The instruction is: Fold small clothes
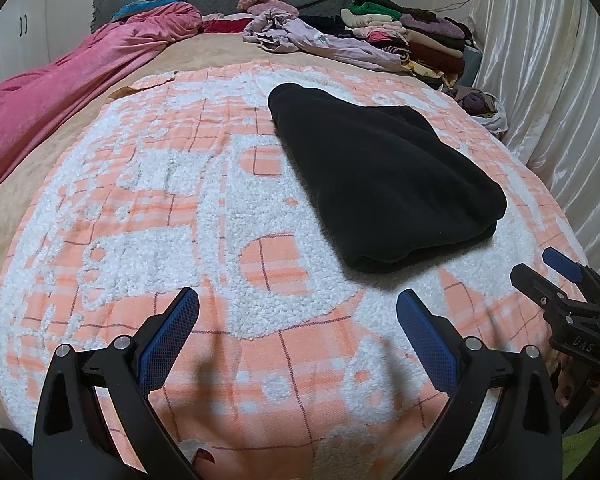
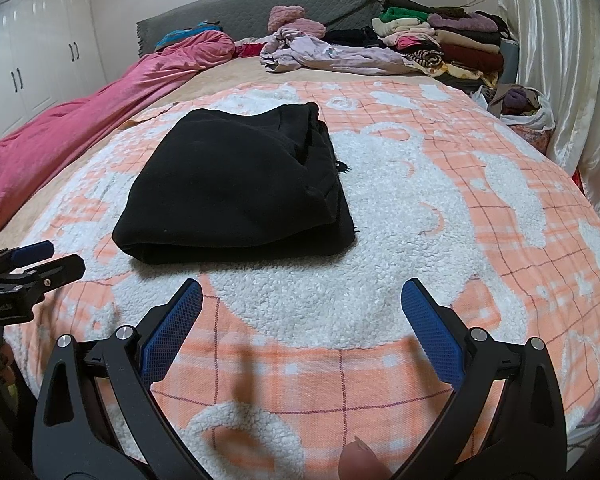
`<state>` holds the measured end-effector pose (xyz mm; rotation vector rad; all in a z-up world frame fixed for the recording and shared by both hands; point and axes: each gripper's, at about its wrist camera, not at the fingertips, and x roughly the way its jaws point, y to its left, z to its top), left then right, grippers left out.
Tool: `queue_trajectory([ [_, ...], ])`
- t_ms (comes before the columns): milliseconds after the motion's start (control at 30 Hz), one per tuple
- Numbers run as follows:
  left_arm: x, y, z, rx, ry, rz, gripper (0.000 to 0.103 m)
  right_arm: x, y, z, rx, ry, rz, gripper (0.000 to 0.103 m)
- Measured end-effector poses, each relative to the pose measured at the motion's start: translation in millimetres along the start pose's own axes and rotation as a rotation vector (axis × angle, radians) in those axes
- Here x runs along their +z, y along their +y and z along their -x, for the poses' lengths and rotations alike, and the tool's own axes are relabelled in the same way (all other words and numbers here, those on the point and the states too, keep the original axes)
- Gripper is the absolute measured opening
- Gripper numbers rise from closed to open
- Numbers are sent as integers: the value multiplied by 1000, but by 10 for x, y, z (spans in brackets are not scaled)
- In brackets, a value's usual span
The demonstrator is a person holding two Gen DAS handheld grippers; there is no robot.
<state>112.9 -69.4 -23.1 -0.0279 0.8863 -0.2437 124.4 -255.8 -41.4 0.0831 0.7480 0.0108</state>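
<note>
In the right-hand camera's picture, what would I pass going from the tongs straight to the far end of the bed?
Right tongs → checked blanket → folded black garment → crumpled lilac clothes → grey headboard.

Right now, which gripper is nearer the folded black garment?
Neither clearly. The left gripper is open, short of the folded black garment, which lies ahead to its right. The right gripper is open, with it ahead to its left. Neither touches it.

You had a bed with a grey quilted headboard (image 2: 260, 8), white wardrobe doors (image 2: 40, 48) on the left wall, and shiny white satin curtains (image 2: 560, 80) running down the right. Lighting was soft and even.
</note>
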Motion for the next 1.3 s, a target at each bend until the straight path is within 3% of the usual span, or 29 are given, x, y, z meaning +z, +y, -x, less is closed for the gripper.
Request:
queue_trajectory([
  [667,-10,-81,26,16,-6,-48,99,-12,-83,9,-13,-5,-14,94],
  [767,-6,-75,25,-5,3,-46,99,9,-175,67,-21,-18,-55,94],
  [900,55,16,51,0,14,-26,99,90,-543,472,-52,-109,-186,94],
  [1033,226,417,218,25,-37,62,99,-1,-1328,1166,-215,-234,-363,94],
  [1100,357,842,326,87,-68,129,99,-202,-1802,1478,-357,-256,-427,94],
  [1133,402,1043,348,129,-70,159,99,-386,-2107,1640,-471,-253,-470,94],
  [1200,454,1510,381,203,-77,226,99,-794,-2656,1865,-649,-205,-550,94],
  [1300,462,2451,294,402,-14,319,99,-1603,-3511,2146,-877,-50,-725,94],
])
